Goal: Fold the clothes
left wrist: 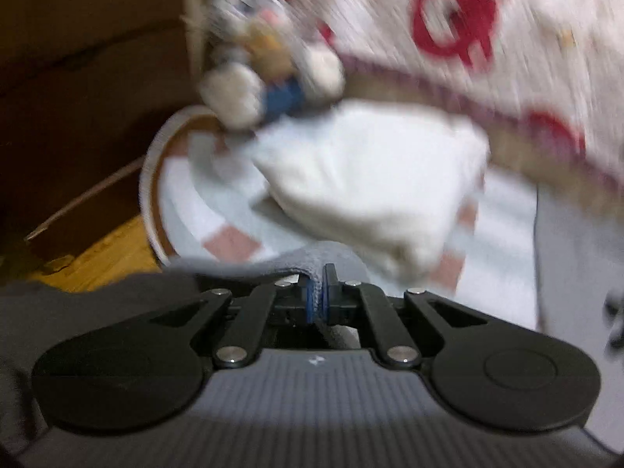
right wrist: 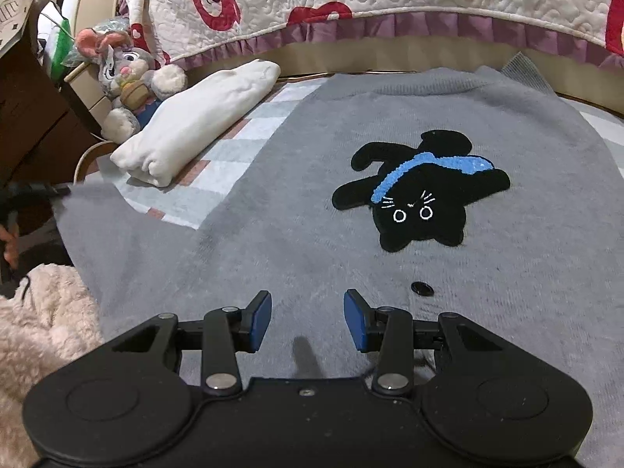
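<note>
Grey sweater (right wrist: 351, 202) lies flat on the bed, cat patch (right wrist: 421, 191) up; soft, floppy, probably light, best pinched at edges. My left gripper (left wrist: 318, 292) is clenched on its edge, my right gripper (right wrist: 308, 319) hangs released over it, folded white garment (right wrist: 195, 121) beside

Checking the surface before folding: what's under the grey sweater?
The grey sweater lies on a checked cover, visible beside the white folded garment. Whatever lies beneath its middle is covered.
</note>
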Action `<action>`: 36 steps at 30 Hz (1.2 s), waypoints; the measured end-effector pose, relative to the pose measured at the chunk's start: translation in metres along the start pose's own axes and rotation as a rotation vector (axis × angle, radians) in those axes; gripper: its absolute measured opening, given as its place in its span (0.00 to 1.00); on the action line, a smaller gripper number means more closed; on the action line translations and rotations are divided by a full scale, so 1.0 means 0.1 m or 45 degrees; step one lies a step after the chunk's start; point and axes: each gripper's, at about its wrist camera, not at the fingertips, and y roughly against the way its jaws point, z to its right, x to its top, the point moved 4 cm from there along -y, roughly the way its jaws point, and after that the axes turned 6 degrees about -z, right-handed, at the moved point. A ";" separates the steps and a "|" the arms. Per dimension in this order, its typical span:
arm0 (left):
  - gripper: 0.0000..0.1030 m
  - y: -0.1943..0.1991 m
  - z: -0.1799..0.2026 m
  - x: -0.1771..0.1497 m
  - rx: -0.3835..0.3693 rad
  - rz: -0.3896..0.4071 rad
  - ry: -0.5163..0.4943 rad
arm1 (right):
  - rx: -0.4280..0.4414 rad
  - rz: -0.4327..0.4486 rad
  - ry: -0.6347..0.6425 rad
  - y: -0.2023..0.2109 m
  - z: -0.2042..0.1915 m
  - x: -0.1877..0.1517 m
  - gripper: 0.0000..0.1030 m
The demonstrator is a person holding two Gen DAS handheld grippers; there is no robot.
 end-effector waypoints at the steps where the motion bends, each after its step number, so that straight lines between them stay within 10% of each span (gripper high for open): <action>1: 0.03 0.09 -0.09 0.07 0.005 0.044 0.044 | 0.003 -0.001 0.003 0.02 0.00 -0.01 0.45; 6: 0.03 0.14 -0.16 0.21 -0.003 0.067 0.027 | 0.072 -0.047 -0.017 -0.04 0.06 -0.13 0.48; 13: 0.03 0.13 0.67 0.06 -0.218 0.059 -0.217 | 0.132 -0.148 -0.085 -0.33 0.12 -0.44 0.48; 23: 0.03 0.99 2.66 -0.10 -0.952 0.021 -0.631 | 0.145 0.122 -0.257 0.28 0.49 -0.51 0.48; 30: 0.03 1.35 4.44 -0.91 -1.389 -0.314 -1.002 | 0.144 0.327 -0.593 0.59 1.09 -0.69 0.48; 36: 0.19 1.17 4.92 -1.96 -1.363 -0.592 -1.338 | 0.012 0.349 -0.686 0.79 1.35 -0.94 0.48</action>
